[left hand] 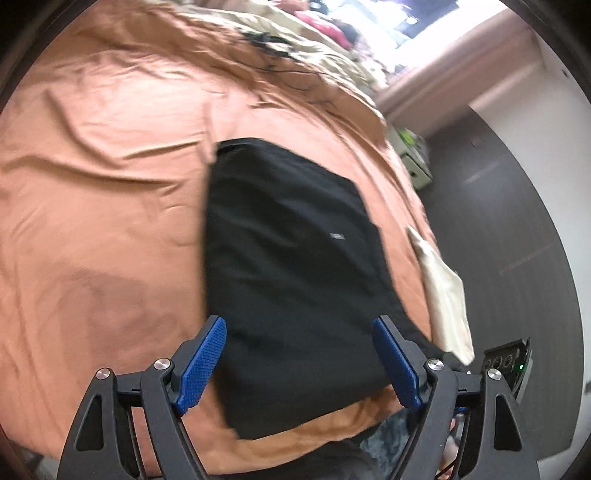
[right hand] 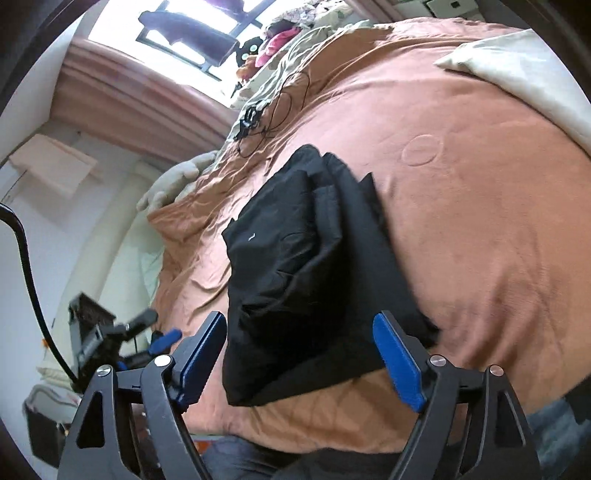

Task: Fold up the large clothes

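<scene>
Bedroom scene: a big bed (left hand: 92, 192) covered in a rust-orange sheet takes up most of both views, with a bright window (right hand: 192, 22) and a pinkish curtain (right hand: 122, 103) at the far end. Black garment (left hand: 291, 280) is lying folded on the orange sheet, a neat-ish dark rectangle with a tiny pale label (left hand: 337, 236) on top. From the right wrist view you can see the layers stacked up, with a couple of folded edges poking out along its far side.

Left gripper (left hand: 299, 363) has its blue fingers (left hand: 201, 363) spread wide, one on each side of the near end of the garment, and nothing is pinched between them. Right gripper (right hand: 301, 363) is the same deal: fingers wide apart over the near edge of the black pile, not clamping anything. Can't tell if either one is actually brushing the fabric, it's a bit blurry.

Other stuff: a cream pillow (right hand: 524, 70) up at the far right corner, a tangle of black cable (right hand: 273, 110) on the sheet beyond the garment, and a pale cloth (left hand: 443, 295) hanging off the bed's edge over the dark floor (left hand: 517, 229).
</scene>
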